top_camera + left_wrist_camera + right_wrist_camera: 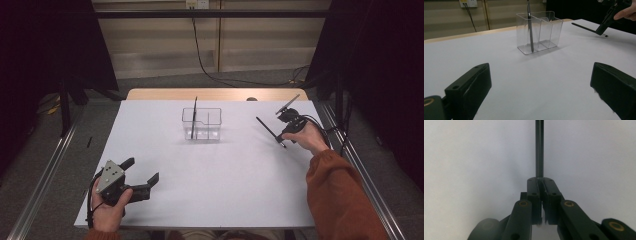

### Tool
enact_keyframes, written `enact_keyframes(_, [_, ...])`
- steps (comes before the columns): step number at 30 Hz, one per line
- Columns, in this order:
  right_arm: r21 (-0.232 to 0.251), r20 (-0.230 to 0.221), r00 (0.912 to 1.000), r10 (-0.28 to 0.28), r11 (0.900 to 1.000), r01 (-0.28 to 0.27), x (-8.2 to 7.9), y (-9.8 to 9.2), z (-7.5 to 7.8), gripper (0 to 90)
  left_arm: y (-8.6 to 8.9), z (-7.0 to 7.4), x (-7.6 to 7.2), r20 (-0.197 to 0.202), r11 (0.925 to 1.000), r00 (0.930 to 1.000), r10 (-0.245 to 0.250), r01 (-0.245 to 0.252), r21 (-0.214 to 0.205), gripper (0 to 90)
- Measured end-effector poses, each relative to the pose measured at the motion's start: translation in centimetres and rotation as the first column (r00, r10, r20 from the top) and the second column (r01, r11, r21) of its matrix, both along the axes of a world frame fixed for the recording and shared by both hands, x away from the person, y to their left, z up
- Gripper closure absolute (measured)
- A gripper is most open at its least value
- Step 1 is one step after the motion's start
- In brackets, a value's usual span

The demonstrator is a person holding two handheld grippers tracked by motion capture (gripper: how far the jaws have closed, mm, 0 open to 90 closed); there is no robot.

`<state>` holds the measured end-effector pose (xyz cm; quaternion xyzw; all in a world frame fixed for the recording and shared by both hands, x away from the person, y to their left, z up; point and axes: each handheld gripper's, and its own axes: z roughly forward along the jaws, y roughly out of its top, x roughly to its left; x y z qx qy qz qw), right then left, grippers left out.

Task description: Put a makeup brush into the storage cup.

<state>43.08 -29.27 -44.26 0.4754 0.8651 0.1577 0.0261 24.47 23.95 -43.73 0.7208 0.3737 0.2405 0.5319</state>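
Between the right claw (pixel 541 185) jaws, a clamped dark rod (pixel 539 150), top cut off; left claw (pixel 541 82) wide.

Rust-orange sleeve (pixel 332 187); black grippers with brass screws.

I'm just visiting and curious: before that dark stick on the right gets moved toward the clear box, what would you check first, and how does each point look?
1. right gripper clamped on the dark stick: ok.
2. Stick off the table: cannot tell.
3. clear box upright with a free compartment: ok; one stick already stands in its left part.
4. Path between stick and box free: ok.
5. left gripper open, well away from the box: ok.
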Motion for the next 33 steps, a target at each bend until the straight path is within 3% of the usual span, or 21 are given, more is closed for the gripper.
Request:
enact_keyframes(10, [0.062, 0.088, 0.9959, -0.021, 0.9979, 0.016, -0.4, -0.5, 0.8, 84.4, 0.1, 0.0, 0.0, 0.003, 1.0000, 1.0000, -0.001, 0.001, -0.002, 3.4])
enact_keyframes(16, [0.119, 0.146, 0.9886, -0.038, 0.9927, 0.020, -0.9, -0.8, 0.9, 84.4, 0.1, 0.1, 0.0, 0.003, 1.0000, 1.0000, -0.002, 0.002, -0.002, 3.3])
enact_keyframes(20, [0.136, 0.153, 0.9864, -0.061, 0.9899, 0.040, -1.2, -1.1, 0.8, 84.3, 0.1, 0.1, 0.0, 0.003, 1.0000, 1.0000, 0.000, 0.000, -0.002, 3.3])
enact_keyframes(27, [0.194, 0.227, 0.9705, -0.081, 0.9804, 0.037, -1.9, -1.6, 1.5, 84.4, 0.1, 0.1, 0.0, 0.001, 1.0000, 1.0000, 0.001, -0.001, -0.006, 3.3])
enact_keyframes(33, [0.260, 0.286, 0.9527, -0.102, 0.9652, 0.025, -2.6, -2.0, 1.5, 84.3, 0.1, 0.0, 0.1, 0.001, 1.0000, 1.0000, 0.002, -0.002, -0.005, 3.3])
